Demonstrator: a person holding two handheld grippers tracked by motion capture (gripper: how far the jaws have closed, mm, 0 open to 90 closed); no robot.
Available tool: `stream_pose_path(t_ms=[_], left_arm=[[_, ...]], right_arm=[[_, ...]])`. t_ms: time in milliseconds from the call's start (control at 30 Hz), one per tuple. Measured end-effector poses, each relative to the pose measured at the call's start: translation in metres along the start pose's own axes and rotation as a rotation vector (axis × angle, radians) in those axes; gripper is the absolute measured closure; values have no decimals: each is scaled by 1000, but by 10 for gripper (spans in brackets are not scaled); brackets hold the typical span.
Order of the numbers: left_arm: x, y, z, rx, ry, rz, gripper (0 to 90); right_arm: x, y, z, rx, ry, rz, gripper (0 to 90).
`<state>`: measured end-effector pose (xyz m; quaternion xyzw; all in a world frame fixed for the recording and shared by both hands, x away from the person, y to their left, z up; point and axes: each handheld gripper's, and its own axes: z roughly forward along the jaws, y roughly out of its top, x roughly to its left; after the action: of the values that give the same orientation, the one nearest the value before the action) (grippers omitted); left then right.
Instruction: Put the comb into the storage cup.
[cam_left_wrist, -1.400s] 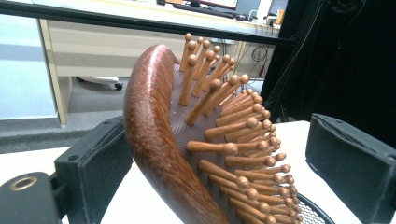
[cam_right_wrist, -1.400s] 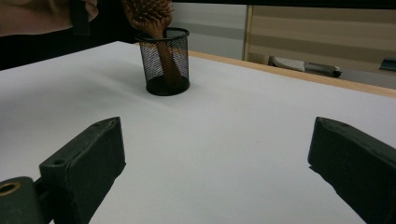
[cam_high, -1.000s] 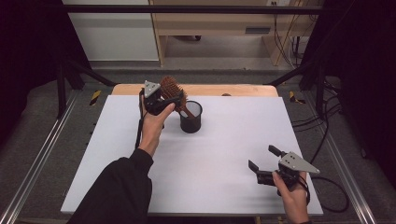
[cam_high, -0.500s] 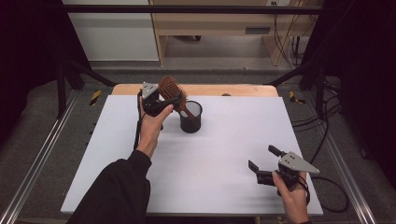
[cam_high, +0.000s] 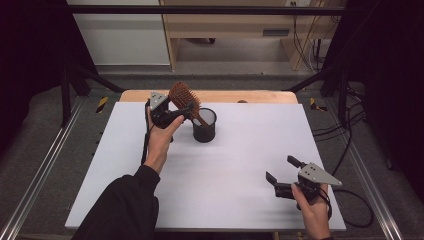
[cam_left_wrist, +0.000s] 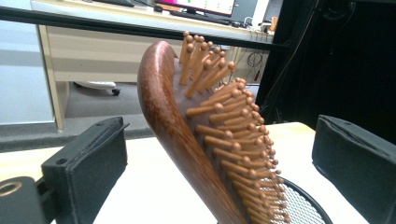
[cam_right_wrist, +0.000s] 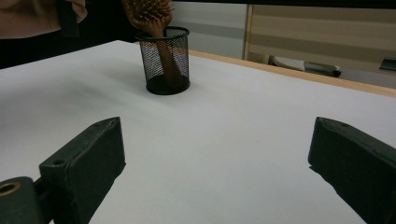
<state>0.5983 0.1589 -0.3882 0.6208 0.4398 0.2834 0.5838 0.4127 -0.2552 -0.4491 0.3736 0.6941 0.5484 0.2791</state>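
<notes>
The brush (cam_high: 183, 98) stands handle-down in the black cup (cam_high: 204, 126) near the table's (cam_high: 250, 165) far edge. L gripper (cam_high: 172, 114) is wide open around the brush head, not pinching. R gripper (cam_high: 281, 174) is wide open w/ nothing in it, near the front right corner.

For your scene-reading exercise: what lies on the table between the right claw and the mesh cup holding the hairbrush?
Nothing: in the right gripper view, bare white table stretches from the right claw to the mesh cup.

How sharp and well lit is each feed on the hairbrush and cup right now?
High view: soft, evenly lit table, dark surroundings. Left gripper view: hairbrush close and fairly crisp, background desk slightly soft. Right gripper view: mesh cup clear, near jaws blurred, faint shadow at the cup's base.
</notes>
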Motion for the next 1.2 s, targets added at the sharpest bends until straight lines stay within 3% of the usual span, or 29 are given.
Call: stream_pose_path(t_ms=[467, 867, 1200], left_arm=[[1, -9, -22, 8, -18, 11, 32], [-4, -16, -39, 4, -25, 64, 31], [-2, -21, -51, 3, -25, 64, 24]], right_arm=[[1, 0, 0, 2, -2, -3, 39], [1, 0, 1, 7, -6, -1, 34], [2, 0, 1, 10, -3, 0, 32]])
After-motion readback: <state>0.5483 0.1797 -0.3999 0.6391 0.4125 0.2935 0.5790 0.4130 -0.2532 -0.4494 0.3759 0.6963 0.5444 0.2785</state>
